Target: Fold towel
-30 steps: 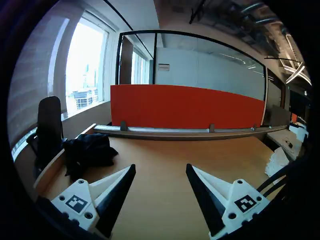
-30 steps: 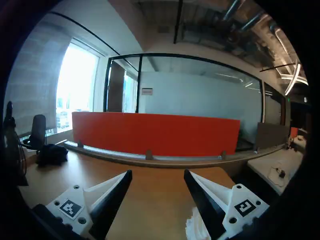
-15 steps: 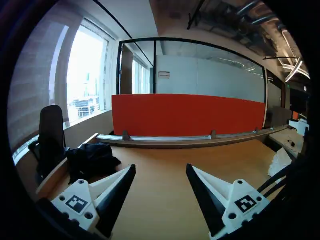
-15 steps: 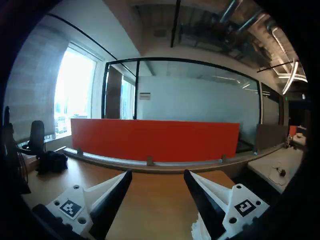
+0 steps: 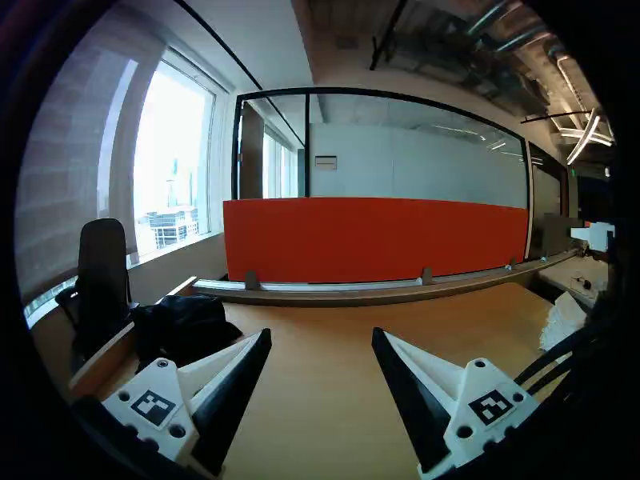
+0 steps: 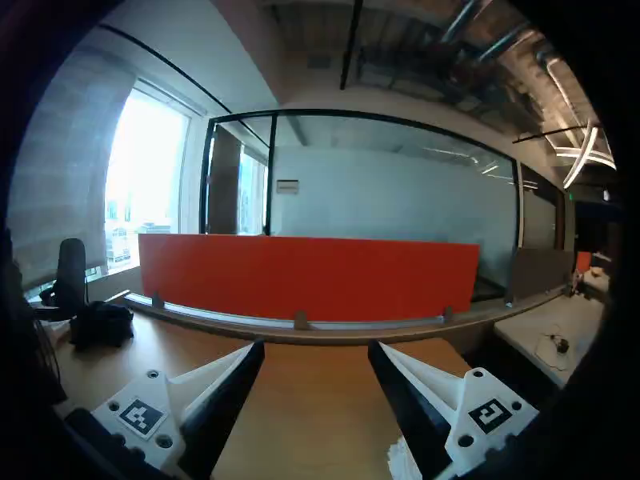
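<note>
Left tongs: I logged them spread wide, nothing between the fingers, over bare worktop. Right tongs: likewise wide and empty. The white towel lay low, just beside the right tongs' right-hand finger; from the left tongs it sat well off to the right. A black bag lay ahead-left of the left tongs, with a chair beyond. An orange partition stood along the worktop's far edge.
</note>
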